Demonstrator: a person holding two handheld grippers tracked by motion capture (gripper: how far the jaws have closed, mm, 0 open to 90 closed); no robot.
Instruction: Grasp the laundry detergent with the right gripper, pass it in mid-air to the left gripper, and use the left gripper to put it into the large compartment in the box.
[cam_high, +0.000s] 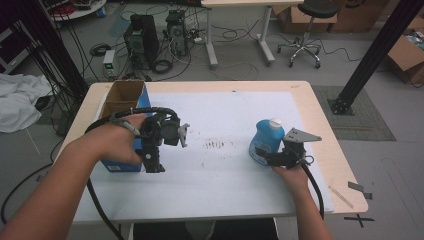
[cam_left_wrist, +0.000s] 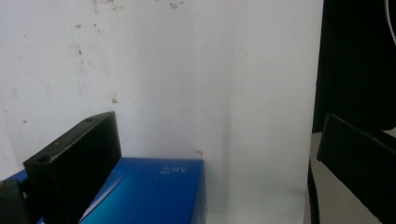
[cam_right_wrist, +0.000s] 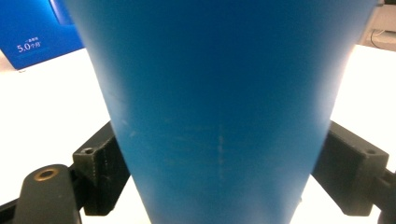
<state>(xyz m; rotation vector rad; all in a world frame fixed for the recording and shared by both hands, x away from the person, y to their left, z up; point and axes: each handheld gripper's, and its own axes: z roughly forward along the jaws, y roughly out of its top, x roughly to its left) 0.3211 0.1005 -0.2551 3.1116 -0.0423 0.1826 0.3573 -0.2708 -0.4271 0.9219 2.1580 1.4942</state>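
A blue plastic bottle (cam_high: 267, 137) with a white cap stands on the white mat (cam_high: 225, 175) at the right. My right gripper (cam_high: 263, 153) reaches in level from the right, and its jaws press on both sides of the bottle (cam_right_wrist: 219, 116) low on its body. At the left my left gripper (cam_high: 154, 159) points down over the near right corner of a blue box (cam_high: 120, 165). In the left gripper view the jaws stand wide apart with nothing gripped between them, and the box corner (cam_left_wrist: 159, 191) lies below my left gripper (cam_left_wrist: 215, 158).
The blue box is open at the top, showing its brown cardboard inside (cam_high: 122, 95). Brown smudges (cam_high: 215, 145) mark the mat's middle. The wooden table edge (cam_high: 330, 155) runs close behind my right hand. Computers, cables and a stool stand on the floor beyond.
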